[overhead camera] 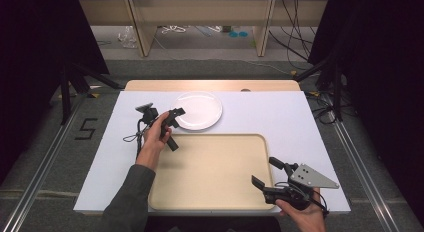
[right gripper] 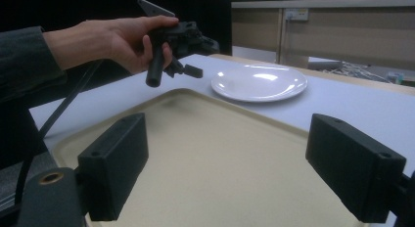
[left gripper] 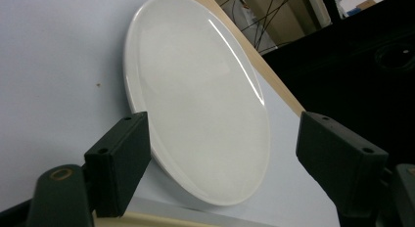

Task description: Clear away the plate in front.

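Grippers gape wide: left gripper (overhead camera: 172, 113) beside flat round plate (overhead camera: 199, 110), seemingly untouched; right gripper (overhead camera: 266, 173) over tray (overhead camera: 210, 169).

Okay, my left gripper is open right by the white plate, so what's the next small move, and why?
Probably ease the left gripper forward until the plate's near rim sits between the jaws, then close. The jaws stand wide open with the rim just ahead of them, nothing gripped yet. The plate lies flat on the white table, and the tray beside it has bare room.

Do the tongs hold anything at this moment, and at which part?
Nothing is held. The left tongs are open near the white plate, not gripping it; the right tongs are open above the tray.
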The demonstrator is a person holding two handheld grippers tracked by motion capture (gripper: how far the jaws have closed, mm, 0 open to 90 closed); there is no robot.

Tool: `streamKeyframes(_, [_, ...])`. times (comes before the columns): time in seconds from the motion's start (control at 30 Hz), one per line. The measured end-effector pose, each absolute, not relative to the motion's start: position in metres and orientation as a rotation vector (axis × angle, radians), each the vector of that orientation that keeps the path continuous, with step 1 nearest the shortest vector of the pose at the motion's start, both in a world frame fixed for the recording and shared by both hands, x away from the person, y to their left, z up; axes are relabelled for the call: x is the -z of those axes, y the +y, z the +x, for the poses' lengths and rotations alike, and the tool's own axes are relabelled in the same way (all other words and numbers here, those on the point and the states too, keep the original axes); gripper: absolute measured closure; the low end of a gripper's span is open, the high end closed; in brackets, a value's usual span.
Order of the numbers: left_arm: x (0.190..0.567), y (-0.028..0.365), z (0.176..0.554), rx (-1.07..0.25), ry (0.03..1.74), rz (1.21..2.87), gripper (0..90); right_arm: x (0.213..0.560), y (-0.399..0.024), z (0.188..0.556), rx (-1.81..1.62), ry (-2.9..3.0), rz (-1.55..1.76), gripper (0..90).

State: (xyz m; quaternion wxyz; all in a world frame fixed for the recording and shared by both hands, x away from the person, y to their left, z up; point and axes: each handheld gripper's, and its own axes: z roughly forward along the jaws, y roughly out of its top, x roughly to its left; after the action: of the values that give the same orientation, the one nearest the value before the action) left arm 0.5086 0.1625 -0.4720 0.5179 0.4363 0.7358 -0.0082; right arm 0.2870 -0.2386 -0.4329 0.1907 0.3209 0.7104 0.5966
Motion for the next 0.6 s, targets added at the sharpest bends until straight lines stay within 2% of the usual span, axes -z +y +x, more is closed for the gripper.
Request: streamKeyframes(0.6, [0.478,0.1629,0.5163,0.086,1.811,0.963,21.3,0.4332,-0.2385,0.2868,-1.653,1.989,0.92,17.1])
